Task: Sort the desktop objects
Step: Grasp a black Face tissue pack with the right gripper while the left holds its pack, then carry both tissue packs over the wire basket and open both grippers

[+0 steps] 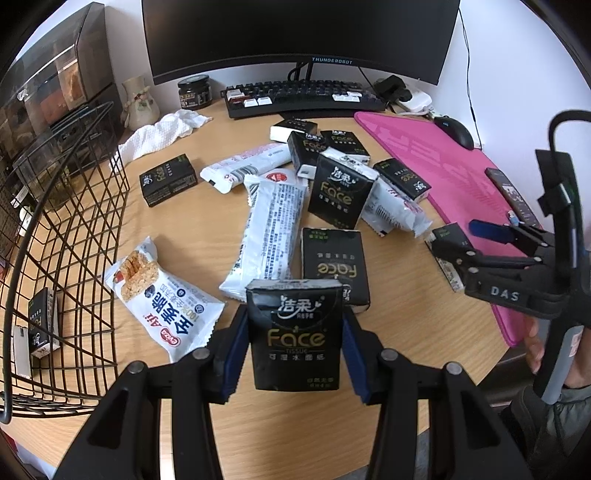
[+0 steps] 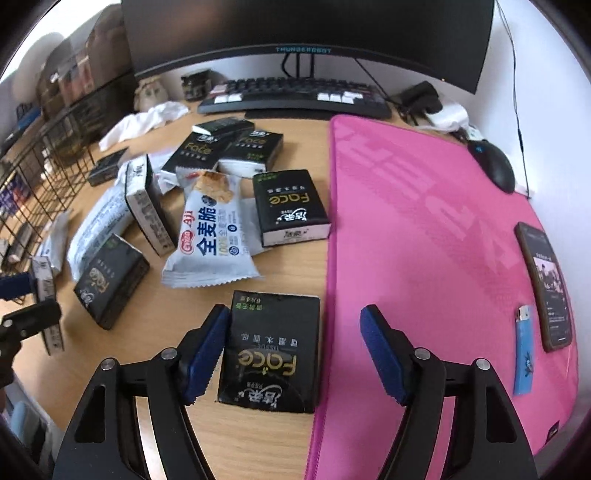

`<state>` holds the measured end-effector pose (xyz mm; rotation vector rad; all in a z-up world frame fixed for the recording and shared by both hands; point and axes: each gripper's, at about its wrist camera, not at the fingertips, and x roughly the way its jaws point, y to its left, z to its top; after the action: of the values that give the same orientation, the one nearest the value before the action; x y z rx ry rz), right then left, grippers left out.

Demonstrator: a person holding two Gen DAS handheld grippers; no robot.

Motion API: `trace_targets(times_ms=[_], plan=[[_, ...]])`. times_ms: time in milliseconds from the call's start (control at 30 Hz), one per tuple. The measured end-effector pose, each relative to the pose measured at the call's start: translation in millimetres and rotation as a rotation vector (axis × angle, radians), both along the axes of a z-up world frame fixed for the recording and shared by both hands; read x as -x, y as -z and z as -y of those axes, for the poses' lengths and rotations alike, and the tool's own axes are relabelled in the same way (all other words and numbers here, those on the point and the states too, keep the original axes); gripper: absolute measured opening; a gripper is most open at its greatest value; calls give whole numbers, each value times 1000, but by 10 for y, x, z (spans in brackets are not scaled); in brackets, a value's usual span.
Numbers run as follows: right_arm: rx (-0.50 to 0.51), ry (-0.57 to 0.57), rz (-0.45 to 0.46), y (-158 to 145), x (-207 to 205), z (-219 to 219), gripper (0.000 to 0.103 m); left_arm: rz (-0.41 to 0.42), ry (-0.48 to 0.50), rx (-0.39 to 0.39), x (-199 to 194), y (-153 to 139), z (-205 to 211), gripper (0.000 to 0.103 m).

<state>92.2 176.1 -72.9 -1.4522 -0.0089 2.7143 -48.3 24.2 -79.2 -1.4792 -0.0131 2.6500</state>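
Observation:
My left gripper [image 1: 293, 347] is shut on a black Face tissue pack [image 1: 293, 332] and holds it upright above the desk. Several more black tissue packs [image 1: 338, 192] and white snack bars [image 1: 271, 232] lie in a heap mid-desk. A black wire basket [image 1: 70, 236] stands at left with a tissue pack [image 1: 42, 323] inside. My right gripper [image 2: 295, 350] is open, its jaws around a flat tissue pack [image 2: 271, 350] at the pink mat's left edge; the left pad touches it. The right gripper also shows in the left wrist view [image 1: 469, 236].
A pink mat [image 2: 443, 240] covers the right side, carrying a phone [image 2: 546, 288], a blue lighter [image 2: 523, 349] and a mouse [image 2: 493, 168]. A keyboard [image 1: 306, 98], monitor [image 1: 295, 33], jar [image 1: 194, 92], white cloth [image 1: 162, 133] and vase [image 1: 138, 101] stand at the back.

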Motion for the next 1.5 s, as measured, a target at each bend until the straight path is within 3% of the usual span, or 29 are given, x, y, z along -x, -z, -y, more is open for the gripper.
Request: trace_targets(times_ms=[200,333,400,1067,1233,1500], plan=[[-32,-11,6,73,-65,57,72,1,6,-1,1,14,-25,53],[-14,-26,-4,42,-80,69,49,0,7,0,-8,6,-25,53],[5,-26,-3,29,-91,60,47,-3,7,-1,-10,-5,-21,53],[53,-56,-43,-126,-154,108,46,-29,10,-10,-47,-76,-18,52],[59,-73,-79,-293,-164,172,46,-76,12,-23,-109,-293,15,52],[64,-187,-209,-903,-95,665,46,-236,-25,1,-323,-1002,227,52]])
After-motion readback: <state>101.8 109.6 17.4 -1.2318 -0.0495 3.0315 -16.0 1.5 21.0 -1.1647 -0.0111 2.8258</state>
